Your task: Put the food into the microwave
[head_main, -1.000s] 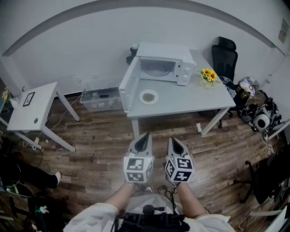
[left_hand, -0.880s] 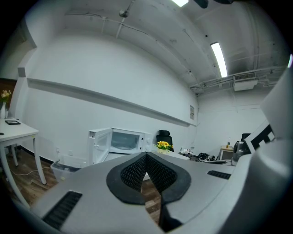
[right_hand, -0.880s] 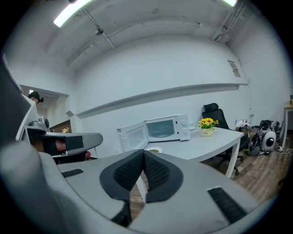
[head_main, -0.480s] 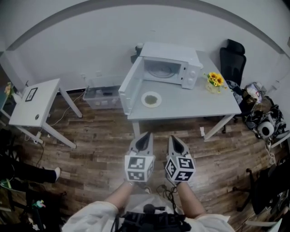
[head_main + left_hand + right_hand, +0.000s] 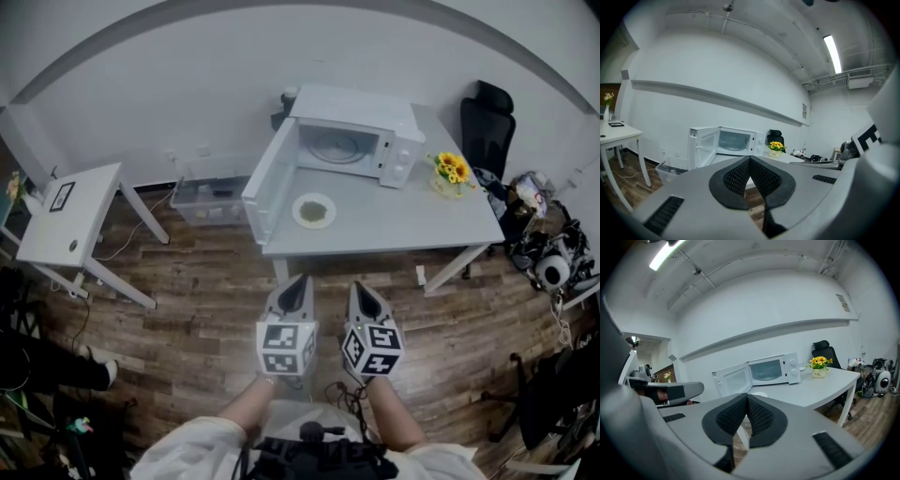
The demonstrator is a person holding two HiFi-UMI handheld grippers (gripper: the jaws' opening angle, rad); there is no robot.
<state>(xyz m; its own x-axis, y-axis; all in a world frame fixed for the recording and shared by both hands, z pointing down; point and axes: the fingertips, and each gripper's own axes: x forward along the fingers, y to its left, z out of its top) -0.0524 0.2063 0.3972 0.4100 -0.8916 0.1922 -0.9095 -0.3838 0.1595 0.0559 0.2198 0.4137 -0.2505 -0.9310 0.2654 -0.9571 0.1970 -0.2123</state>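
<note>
A white microwave (image 5: pixel 352 136) stands at the back of a grey table (image 5: pixel 412 220), its door (image 5: pixel 264 192) swung open to the left; the same microwave (image 5: pixel 736 141) (image 5: pixel 771 370) shows in both gripper views. A plate of food (image 5: pixel 313 210) lies on the table in front of the open cavity. My left gripper (image 5: pixel 299 284) and right gripper (image 5: pixel 359 290) hang side by side over the wooden floor, short of the table's near edge. Both are shut with nothing between the jaws (image 5: pixel 750 161) (image 5: pixel 746 397).
A pot of yellow flowers (image 5: pixel 448 172) stands at the table's right end, with a black office chair (image 5: pixel 489 122) behind. A clear storage box (image 5: pixel 211 202) sits under the open door. A small white side table (image 5: pixel 66 217) stands at the left; bags and gear (image 5: pixel 544 244) lie at the right.
Both grippers and the camera have come closer to the table; the microwave and plate sit slightly larger and nearer in view. The jaws stay shut.
</note>
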